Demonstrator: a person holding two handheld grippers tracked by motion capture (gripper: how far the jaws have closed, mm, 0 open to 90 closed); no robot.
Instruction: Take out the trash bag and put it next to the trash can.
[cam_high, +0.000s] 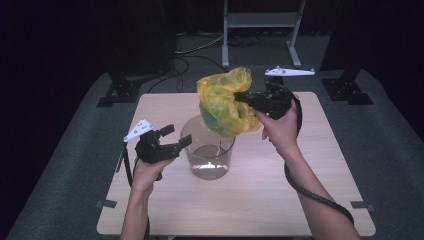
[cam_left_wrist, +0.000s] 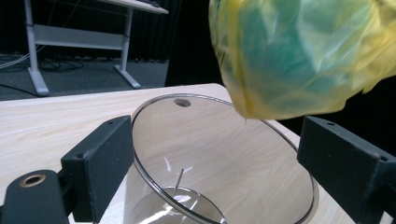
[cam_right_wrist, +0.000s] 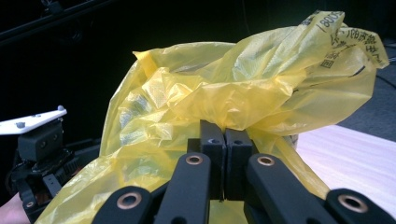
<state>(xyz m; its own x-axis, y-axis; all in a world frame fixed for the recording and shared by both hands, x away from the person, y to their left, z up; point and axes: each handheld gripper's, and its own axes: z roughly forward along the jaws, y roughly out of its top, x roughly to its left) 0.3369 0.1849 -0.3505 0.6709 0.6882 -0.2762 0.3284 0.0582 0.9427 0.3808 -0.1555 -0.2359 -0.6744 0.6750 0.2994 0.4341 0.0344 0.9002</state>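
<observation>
The right tongs (cam_high: 243, 98) pinch the yellow plastic bag (cam_high: 223, 102) above the clear bucket (cam_high: 207, 147); the left tongs (cam_high: 176, 137) straddle its rim, spread. Risk: thin film slips out, or drags the bucket over on the desk (cam_high: 320, 165).

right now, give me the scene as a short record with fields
held item: yellow plastic bag, something green inside, hanging above the container
right hand-held gripper: jaws pinched shut on the bag's gathered top
container: clear plastic bucket, upright on the table, open top
left hand-held gripper: jaws open, straddling the bucket's rim
surface: light wooden table
</observation>
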